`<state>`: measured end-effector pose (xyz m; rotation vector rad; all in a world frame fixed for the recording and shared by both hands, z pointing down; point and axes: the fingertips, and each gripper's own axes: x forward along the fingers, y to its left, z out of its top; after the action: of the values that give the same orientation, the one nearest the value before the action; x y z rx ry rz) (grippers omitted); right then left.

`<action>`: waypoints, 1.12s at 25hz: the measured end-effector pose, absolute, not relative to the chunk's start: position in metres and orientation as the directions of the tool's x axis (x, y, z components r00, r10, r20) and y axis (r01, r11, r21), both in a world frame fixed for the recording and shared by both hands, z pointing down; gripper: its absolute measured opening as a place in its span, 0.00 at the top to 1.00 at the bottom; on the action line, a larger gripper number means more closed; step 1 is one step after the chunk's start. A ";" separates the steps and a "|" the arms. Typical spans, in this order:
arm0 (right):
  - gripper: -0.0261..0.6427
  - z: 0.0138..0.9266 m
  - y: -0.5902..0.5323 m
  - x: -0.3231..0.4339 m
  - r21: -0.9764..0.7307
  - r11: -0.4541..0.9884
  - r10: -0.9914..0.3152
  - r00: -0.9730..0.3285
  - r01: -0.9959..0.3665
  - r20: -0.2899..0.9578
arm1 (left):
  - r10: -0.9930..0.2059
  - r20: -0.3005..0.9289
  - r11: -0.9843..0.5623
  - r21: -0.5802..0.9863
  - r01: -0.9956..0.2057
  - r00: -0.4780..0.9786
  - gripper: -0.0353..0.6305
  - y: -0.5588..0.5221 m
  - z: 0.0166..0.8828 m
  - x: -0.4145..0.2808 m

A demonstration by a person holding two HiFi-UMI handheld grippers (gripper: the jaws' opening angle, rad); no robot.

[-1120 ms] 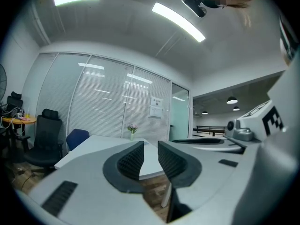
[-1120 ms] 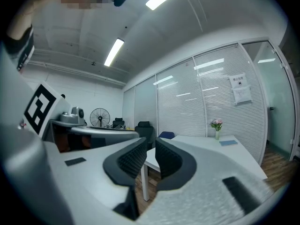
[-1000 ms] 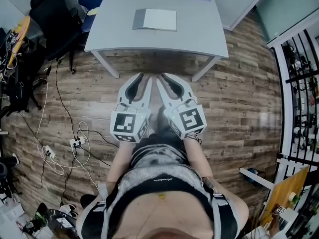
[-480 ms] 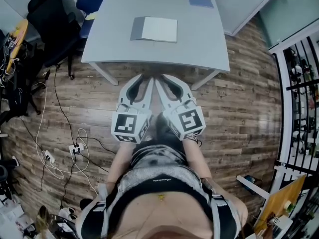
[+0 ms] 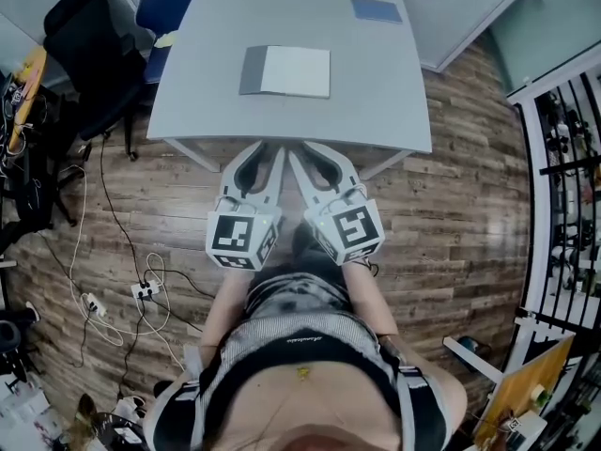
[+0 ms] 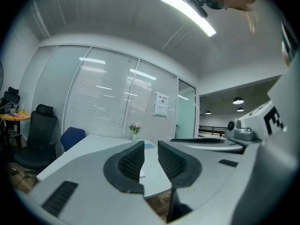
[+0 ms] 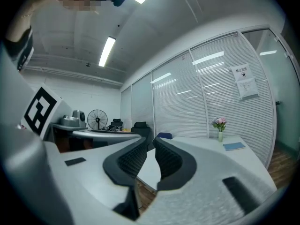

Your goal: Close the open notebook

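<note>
The open notebook (image 5: 286, 71) lies flat on the grey table (image 5: 394, 101), a grey cover page at its left and white pages at its right. My two grippers are held side by side over the wooden floor, just short of the table's near edge and apart from the notebook. In the head view the left gripper (image 5: 264, 150) and the right gripper (image 5: 302, 150) point at the table. In the left gripper view the left gripper (image 6: 151, 149) is open by a narrow gap and holds nothing. The right gripper (image 7: 150, 146) stands the same way, empty.
A blue booklet (image 5: 376, 9) and a small vase of flowers (image 7: 219, 128) sit at the table's far end. A black office chair (image 5: 89, 45) and a blue chair (image 5: 161, 7) stand left of the table. Cables and a power strip (image 5: 143, 269) lie on the floor at left.
Both grippers and the person have moved forward together, so the table and notebook now lie nearer the fingertips. The jaws look unchanged.
</note>
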<state>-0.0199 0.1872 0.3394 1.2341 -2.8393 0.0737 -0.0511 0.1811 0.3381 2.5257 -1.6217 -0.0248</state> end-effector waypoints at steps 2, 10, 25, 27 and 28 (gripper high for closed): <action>0.87 0.338 0.179 -0.016 -0.029 0.681 -0.730 -0.681 -0.732 0.059 | -0.908 0.062 -0.405 0.124 -0.906 0.415 0.84 0.173 0.337 -0.047; 0.87 0.335 0.141 0.003 -0.038 0.687 -0.724 -0.688 -0.726 0.056 | -0.911 0.078 -0.394 0.114 -0.912 0.404 0.84 0.136 0.334 -0.032; 0.86 0.330 0.074 0.028 -0.021 0.734 -0.678 -0.734 -0.679 0.039 | -0.932 0.063 -0.349 0.097 -0.932 0.356 0.84 0.071 0.328 -0.004; 0.86 0.329 0.069 0.029 -0.013 0.744 -0.667 -0.744 -0.668 0.036 | -0.937 0.058 -0.339 0.097 -0.936 0.346 0.84 0.067 0.327 -0.003; 0.86 0.329 0.067 0.030 -0.013 0.747 -0.664 -0.747 -0.664 0.034 | -0.938 0.055 -0.335 0.098 -0.937 0.341 0.84 0.066 0.326 -0.002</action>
<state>0.0298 0.0672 0.3288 1.1062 -2.9108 0.0371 -0.0022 0.0656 0.3262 2.4787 -1.7413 -0.0166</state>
